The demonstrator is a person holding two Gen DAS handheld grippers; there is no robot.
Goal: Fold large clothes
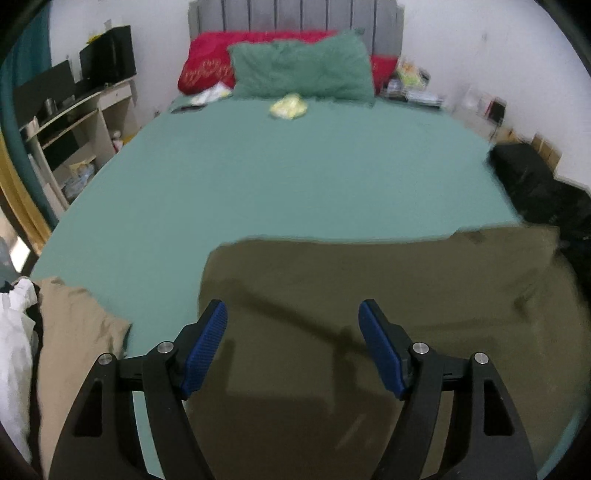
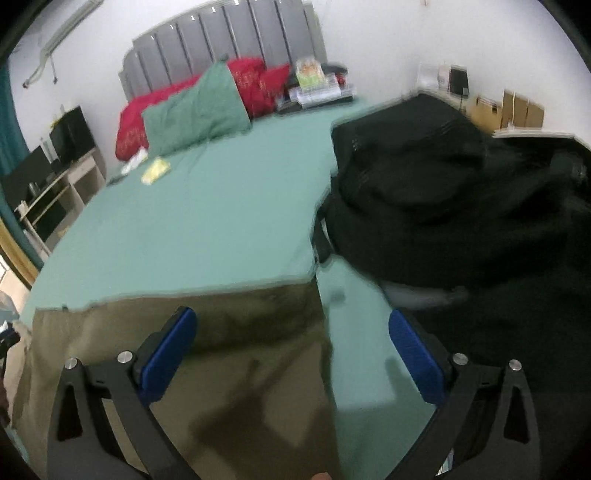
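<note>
Flat olive-brown cloth garment (image 1: 369, 295): one plain colour, darker shadow stripes. Bed sheet (image 1: 277, 173): plain teal green. Soft fluffy pillow (image 1: 303, 70): darker green. Red blanket (image 1: 207, 62): gold squiggly pattern. Padded headboard (image 1: 295, 14): grey, up-and-down stripes. Heap of black clothes (image 2: 443, 192): all black. Tan cloth (image 1: 70, 332) beside white cloth (image 1: 14, 350). Small crumpled thing (image 1: 289, 107): pale yellow. Gripper finger pads (image 1: 205, 350): bright blue, tiny dotted texture, on black arms.

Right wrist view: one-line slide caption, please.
Open right gripper above olive garment's edge on green bed, black clothes beside.
</note>
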